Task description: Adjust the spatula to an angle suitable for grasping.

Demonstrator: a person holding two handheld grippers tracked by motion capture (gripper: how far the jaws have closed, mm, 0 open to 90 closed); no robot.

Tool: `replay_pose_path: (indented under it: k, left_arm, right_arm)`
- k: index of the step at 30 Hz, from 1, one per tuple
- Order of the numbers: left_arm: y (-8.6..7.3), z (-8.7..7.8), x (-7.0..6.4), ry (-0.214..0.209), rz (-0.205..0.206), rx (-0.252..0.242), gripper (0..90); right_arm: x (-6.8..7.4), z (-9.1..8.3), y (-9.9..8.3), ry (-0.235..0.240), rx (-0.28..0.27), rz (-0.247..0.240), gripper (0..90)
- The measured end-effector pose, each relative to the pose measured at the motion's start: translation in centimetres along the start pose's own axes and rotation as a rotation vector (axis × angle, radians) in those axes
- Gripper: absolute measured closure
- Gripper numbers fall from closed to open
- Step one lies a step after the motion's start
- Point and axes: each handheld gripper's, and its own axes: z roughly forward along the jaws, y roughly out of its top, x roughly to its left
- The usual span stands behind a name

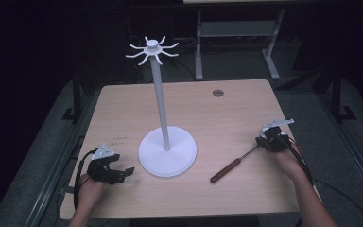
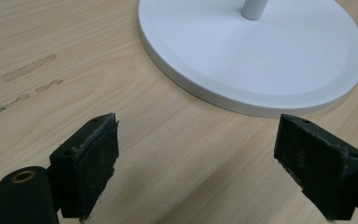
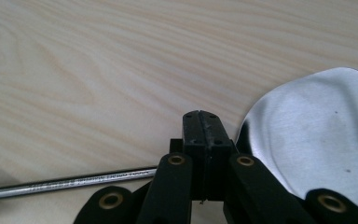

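Steel spatula blade (image 3: 317,140) beside closed right claw (image 3: 204,122).

A: Logging finishes from my console. Tabletop (image 1: 227,113): pale wood-grain surface, matt, smooth; a few scuffed streaks show in the left gripper view.

B: And the stand (image 1: 167,150)?

A: White, looks like plastic or painted metal, I can't tell which. Smooth, satin base with a soft sheen.

B: The utensil?

A: Spatula (image 3: 317,135): blade polished metal, mirror-bright with tiny specks; shank (image 3: 74,183) glossy steel; handle (image 1: 226,170) reddish-brown, wood by the look of it.

B: The tools?

A: Left tool (image 2: 196,163) and right tool (image 3: 204,126): black matt plastic, brass-coloured rivets. I see rough, linty pads (image 2: 98,158) on the left one.
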Motion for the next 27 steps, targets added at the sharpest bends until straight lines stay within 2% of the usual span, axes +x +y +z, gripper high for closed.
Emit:
replay_pose_path:
  k: [12, 17, 19, 21, 22, 27]
  left_arm:
    - [0.0, 0.0, -0.1, -0.001, -0.003, -0.007, 13.3]
    - [0.0, 0.0, -0.1, -0.002, -0.001, -0.009, 13.2]
    - [0.0, -0.1, -0.1, -0.002, 0.004, -0.002, 13.3]
    - [0.0, -0.2, -0.1, -0.001, 0.008, -0.007, 13.2]
    - [0.0, -0.2, 0.0, -0.001, 0.008, -0.006, 13.3]
    - [0.0, -0.2, -0.1, 0.000, 0.011, -0.009, 13.3]
  right_arm:
    - [0.9, -1.6, -1.8, 0.016, 0.011, -0.015, 89.9]
    - [1.2, -2.7, -2.3, 0.022, -0.019, -0.013, 89.9]
    - [1.9, -3.7, -2.3, 0.056, -0.053, -0.017, 89.9]
    - [2.3, -4.0, -2.4, 0.071, -0.057, -0.020, 89.9]
    - [3.3, -4.5, -2.7, 0.094, -0.064, -0.040, 89.9]
    - [5.8, -5.4, -3.6, 0.156, -0.081, -0.081, 89.9]
